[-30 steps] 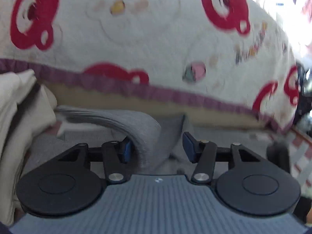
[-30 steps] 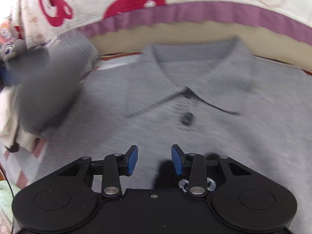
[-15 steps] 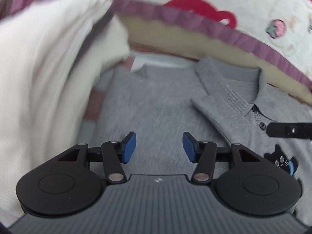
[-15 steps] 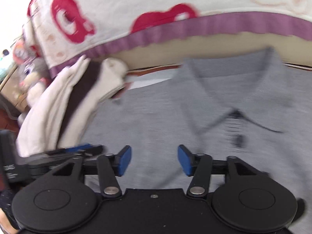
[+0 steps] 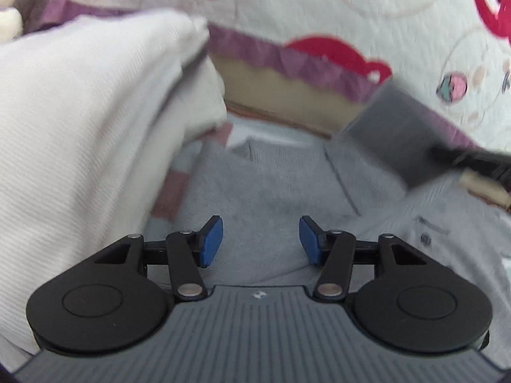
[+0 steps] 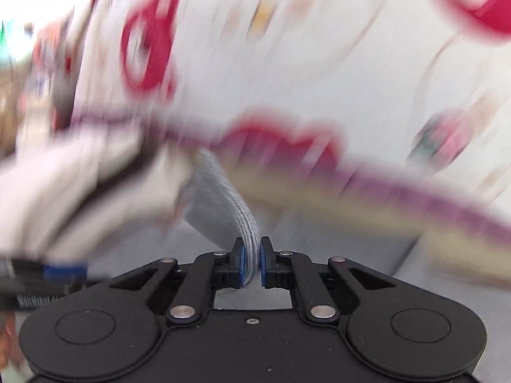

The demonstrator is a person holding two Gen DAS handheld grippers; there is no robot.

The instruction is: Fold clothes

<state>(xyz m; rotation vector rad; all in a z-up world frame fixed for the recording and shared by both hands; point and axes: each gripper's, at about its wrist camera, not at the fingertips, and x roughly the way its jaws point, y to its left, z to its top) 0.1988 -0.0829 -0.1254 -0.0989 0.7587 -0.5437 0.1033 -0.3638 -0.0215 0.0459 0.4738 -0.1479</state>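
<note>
A grey polo shirt (image 5: 262,191) lies flat with its collar toward a bear-print blanket. My left gripper (image 5: 261,241) hovers open over the shirt's shoulder area, with nothing between its blue pads. In the right wrist view, my right gripper (image 6: 251,263) is shut on a raised fold of the grey shirt (image 6: 223,198), which stands up from between the pads. That lifted piece appears in the left wrist view as a blurred grey flap (image 5: 392,134) at the right. The right wrist view is heavily blurred by motion.
A pile of cream clothes (image 5: 89,127) rises close on the left of the shirt. A white blanket (image 5: 319,6) with red bears and a purple border runs along the back. A stuffed toy (image 5: 12,0) peeks in at the top left corner.
My right gripper closed on the shirt's fabric and rose with it. The grey fold once between my left pads is gone, and the left gripper has swung toward the cream pile.
</note>
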